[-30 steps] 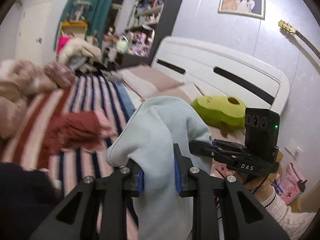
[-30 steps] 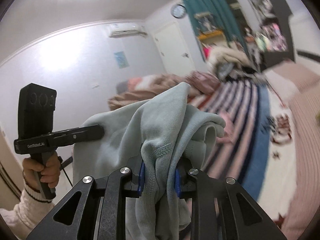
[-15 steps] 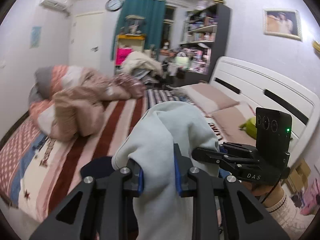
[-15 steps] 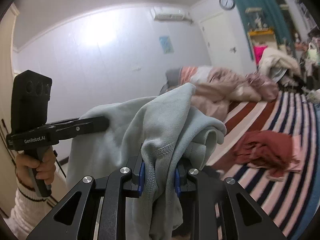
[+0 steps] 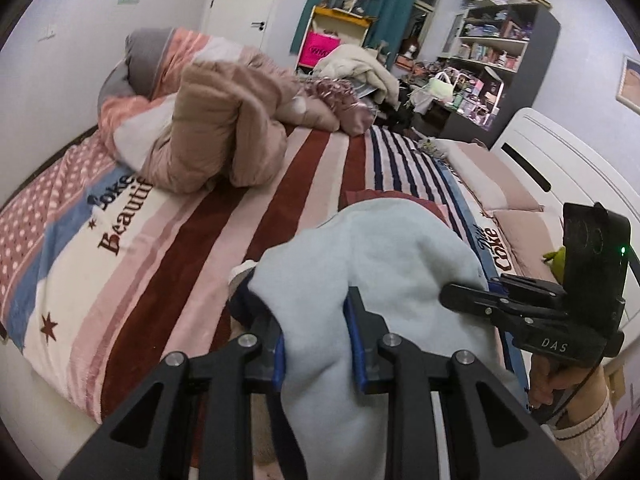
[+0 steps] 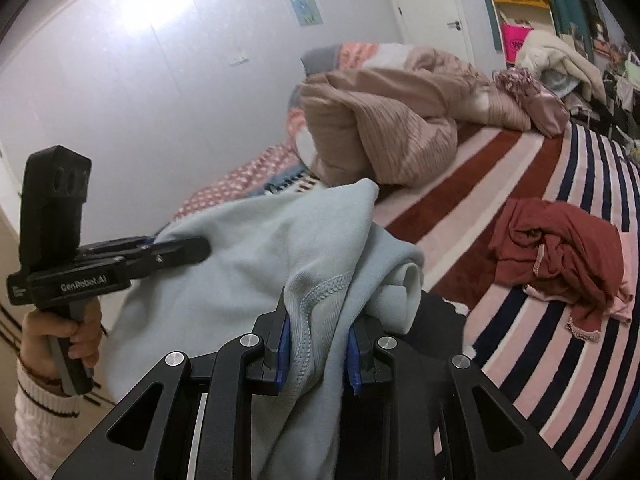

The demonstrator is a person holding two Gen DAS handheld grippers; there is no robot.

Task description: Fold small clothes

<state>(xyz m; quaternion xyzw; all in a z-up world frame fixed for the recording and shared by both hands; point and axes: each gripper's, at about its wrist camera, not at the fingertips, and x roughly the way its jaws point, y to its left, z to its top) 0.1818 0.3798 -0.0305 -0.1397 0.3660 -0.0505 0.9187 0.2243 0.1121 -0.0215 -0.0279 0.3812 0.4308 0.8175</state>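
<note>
Both tongs hold one pale blue sweatshirt (image 5: 384,264) in the air over the near edge of the bed (image 5: 168,264); no part of it seen resting on the bedcover. Left tongs (image 5: 318,344): blue pads narrow, closed on a thick gather of the fleece, though their jaws have just been opening a little with the cloth between them. Right tongs (image 6: 316,340): narrow, pinching a bunched edge with a stitched seam and a ribbed band, a rolled cuff or hem bulging beside the right pad. In each wrist view the other tongs show biting into the same garment, so the cloth spans between the two hands. Handling, as judged: soft, thick knit, light but bulky; it drapes and slumps, will not hold a shape by itself, not fragile. Fleece surface likely grips the pads well, yet a thick wad can creep out of narrow jaws, and the left hold looks the looser one. Better holds would be the firm seamed edges, at shoulders or hem corners, a single layer where possible, so the body hangs flat before laying it down. A crumpled dark red garment (image 6: 560,256) lies on the striped cover to the right, well apart; a heap of tan bedding (image 5: 216,128) sits farther back.
</note>
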